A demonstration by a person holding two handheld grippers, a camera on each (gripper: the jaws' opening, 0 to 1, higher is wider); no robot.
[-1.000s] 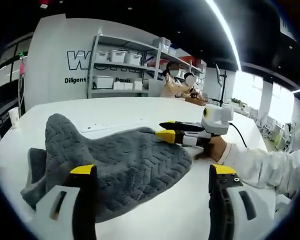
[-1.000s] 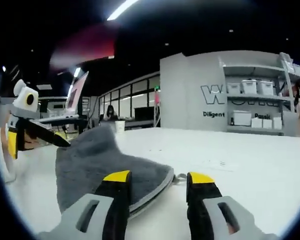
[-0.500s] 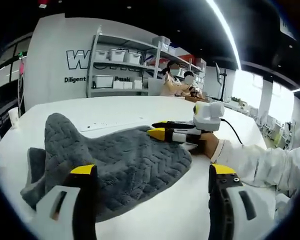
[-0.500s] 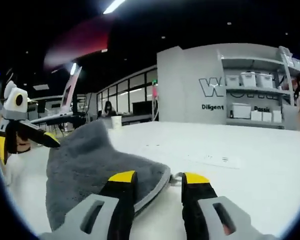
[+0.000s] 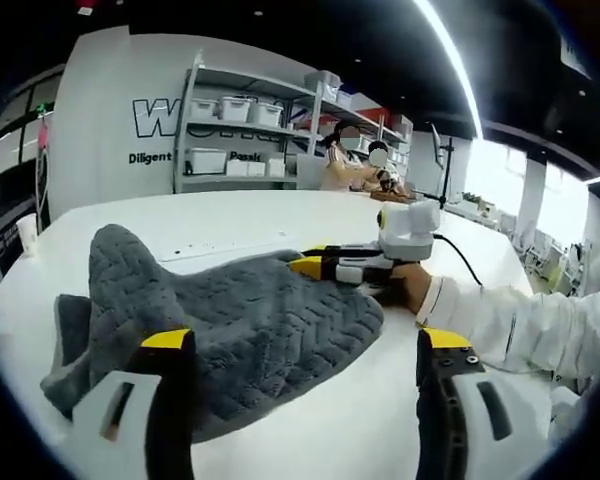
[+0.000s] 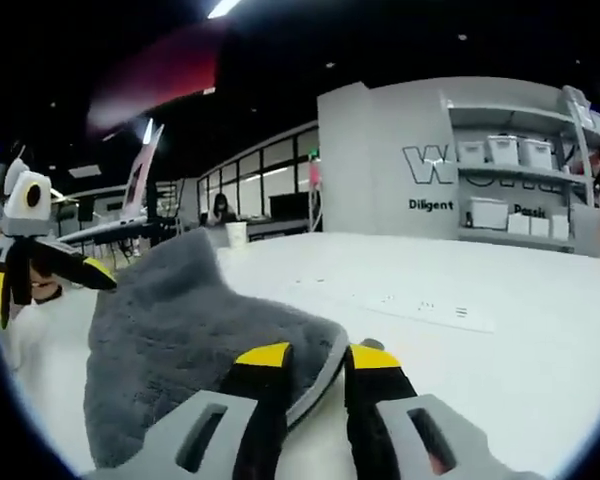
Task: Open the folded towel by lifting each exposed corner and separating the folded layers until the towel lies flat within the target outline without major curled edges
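A grey quilted towel (image 5: 230, 320) lies folded and bunched on the white table (image 5: 380, 420), with a peak raised at its far left. My left gripper (image 5: 305, 340) hovers open over the towel's near side, its jaws wide apart with nothing between them. My right gripper (image 5: 308, 260) reaches in from the right, held by a hand in a white sleeve (image 5: 510, 330), and sits at the towel's far right corner. In the right gripper view, the right gripper (image 6: 320, 358) has its jaws drawn in on the towel's piped edge (image 6: 315, 375). The left gripper (image 6: 45, 285) shows beyond the towel (image 6: 180, 340).
Metal shelves with white bins (image 5: 235, 140) stand against the back wall. A paper cup (image 5: 27, 235) stands at the table's far left edge. Faint printed marks (image 6: 430, 308) run across the table behind the towel. People sit at a far table (image 5: 355, 165). A cable (image 5: 470, 265) trails from the right gripper.
The right gripper has slid left onto the towel's corner and its jaws have narrowed around the piped edge. The left gripper stays open and still.
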